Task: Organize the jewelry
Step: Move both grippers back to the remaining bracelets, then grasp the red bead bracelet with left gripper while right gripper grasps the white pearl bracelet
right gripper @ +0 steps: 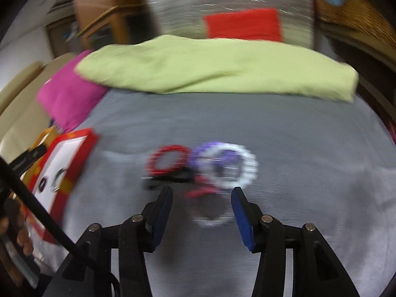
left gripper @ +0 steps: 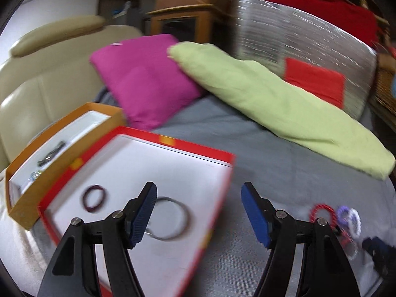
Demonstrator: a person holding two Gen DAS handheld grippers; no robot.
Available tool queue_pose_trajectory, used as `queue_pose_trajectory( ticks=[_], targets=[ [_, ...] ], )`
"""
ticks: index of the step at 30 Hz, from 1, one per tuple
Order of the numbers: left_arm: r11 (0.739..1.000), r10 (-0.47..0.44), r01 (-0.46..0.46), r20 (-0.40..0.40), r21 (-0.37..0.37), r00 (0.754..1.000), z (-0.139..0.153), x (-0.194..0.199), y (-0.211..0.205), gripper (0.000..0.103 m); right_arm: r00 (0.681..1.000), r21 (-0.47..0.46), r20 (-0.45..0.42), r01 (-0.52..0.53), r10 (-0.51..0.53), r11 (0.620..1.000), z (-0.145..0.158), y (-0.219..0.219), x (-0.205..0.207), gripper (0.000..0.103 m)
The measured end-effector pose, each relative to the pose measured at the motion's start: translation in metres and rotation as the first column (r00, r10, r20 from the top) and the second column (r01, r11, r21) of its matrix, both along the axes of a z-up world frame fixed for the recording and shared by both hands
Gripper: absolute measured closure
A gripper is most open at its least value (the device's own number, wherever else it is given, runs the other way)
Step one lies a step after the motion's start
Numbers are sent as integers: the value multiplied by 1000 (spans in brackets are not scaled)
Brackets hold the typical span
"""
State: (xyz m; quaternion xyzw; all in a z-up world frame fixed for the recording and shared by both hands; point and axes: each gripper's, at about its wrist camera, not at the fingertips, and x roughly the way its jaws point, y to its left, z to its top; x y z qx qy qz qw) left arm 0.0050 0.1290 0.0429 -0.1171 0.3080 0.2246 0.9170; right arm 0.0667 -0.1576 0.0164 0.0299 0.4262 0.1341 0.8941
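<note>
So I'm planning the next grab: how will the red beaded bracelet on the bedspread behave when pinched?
The red beaded bracelet looks like beads on a string, so it will probably sag rather than hold its ring shape. It looks small and likely light. It touches the purple and white bracelets, so those may drag along.

Left gripper (left gripper: 199, 212) (jaws apart) over red box (left gripper: 173, 141).
</note>
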Motion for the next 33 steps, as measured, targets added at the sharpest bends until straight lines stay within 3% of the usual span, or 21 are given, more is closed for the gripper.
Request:
queue_pose_trajectory(
  ticks=[5,12,14,15,16,20,26,33],
  targets=[
    [993,-117,117,-38,-6,992,-11,19,-37,32,997,16,-66,39,-37,999,-11,-23,33,62],
    [986,-167,168,-60,8,984,-15,27,-54,32,992,-48,-124,31,-37,998,-27,-9,69,74],
    [985,-173,174,-63,8,983,-16,27,-54,32,994,-89,-106,23,-32,996,-26,-3,70,77],
    [984,-177,178,-64,4,982,-16,29,-55,32,995,-104,-99,20,-30,994,-25,0,71,88],
    [983,-182,183,-64,-1,981,-16,30,-55,32,994,-105,-102,17,-28,994,-26,1,72,93],
    [973,-231,229,-63,-31,971,-19,37,-65,32,995,-88,-92,19,-27,996,-23,-8,62,93],
    [930,-360,344,-131,-126,924,-38,79,-97,32,998,-19,-56,40,-41,999,-13,-49,23,93],
    [914,-404,383,-202,-135,892,-56,114,-122,34,999,80,-37,28,-26,996,-6,-63,19,93]
  ],
)
